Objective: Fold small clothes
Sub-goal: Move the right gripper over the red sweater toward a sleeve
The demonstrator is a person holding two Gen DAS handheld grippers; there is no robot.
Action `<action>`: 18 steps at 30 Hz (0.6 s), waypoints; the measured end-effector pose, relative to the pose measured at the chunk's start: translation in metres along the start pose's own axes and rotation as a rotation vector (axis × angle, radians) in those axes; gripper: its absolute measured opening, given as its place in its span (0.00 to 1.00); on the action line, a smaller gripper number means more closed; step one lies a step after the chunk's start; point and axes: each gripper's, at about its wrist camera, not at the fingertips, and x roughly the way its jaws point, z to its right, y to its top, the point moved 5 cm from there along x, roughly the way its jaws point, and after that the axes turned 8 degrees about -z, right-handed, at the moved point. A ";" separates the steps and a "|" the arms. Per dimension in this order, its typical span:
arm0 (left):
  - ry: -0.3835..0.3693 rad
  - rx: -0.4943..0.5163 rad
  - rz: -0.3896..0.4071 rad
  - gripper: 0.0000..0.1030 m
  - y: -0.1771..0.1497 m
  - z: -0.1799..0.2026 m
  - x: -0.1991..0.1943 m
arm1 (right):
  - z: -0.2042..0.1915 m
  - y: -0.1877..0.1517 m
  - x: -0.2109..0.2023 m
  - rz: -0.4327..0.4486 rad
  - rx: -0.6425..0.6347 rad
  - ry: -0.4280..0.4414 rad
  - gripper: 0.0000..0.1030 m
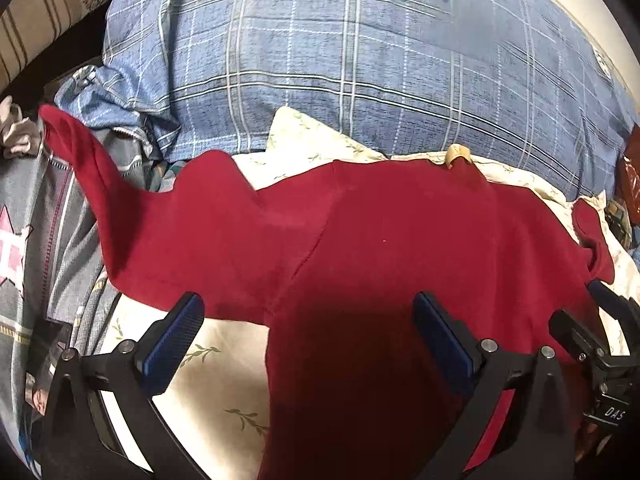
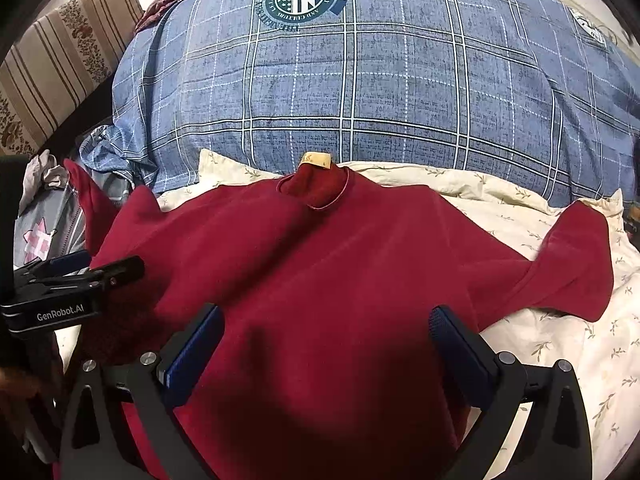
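A dark red long-sleeved top lies spread flat on a cream leaf-print sheet, collar with a tan label at the far side, sleeves out to both sides. My left gripper is open just above the top's near left part, holding nothing. My right gripper is open above the near middle of the top, holding nothing. The left gripper shows at the left edge of the right wrist view; the right gripper shows at the right edge of the left wrist view.
A big blue plaid duvet is bunched behind the top. Grey patterned bedding and loose cloth lie at the left. A striped floral cushion stands at the far left. The sheet extends to the right.
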 end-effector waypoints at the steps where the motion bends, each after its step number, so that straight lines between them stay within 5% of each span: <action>1: 0.000 -0.005 -0.003 1.00 0.000 -0.002 0.000 | 0.000 0.000 0.000 -0.001 0.000 0.000 1.00; 13: 0.012 -0.032 -0.022 1.00 -0.002 -0.009 0.005 | 0.007 0.003 -0.002 -0.005 0.006 -0.005 0.98; 18: 0.008 -0.055 -0.018 1.00 0.001 -0.014 0.004 | 0.060 0.010 -0.022 0.016 0.105 -0.100 0.97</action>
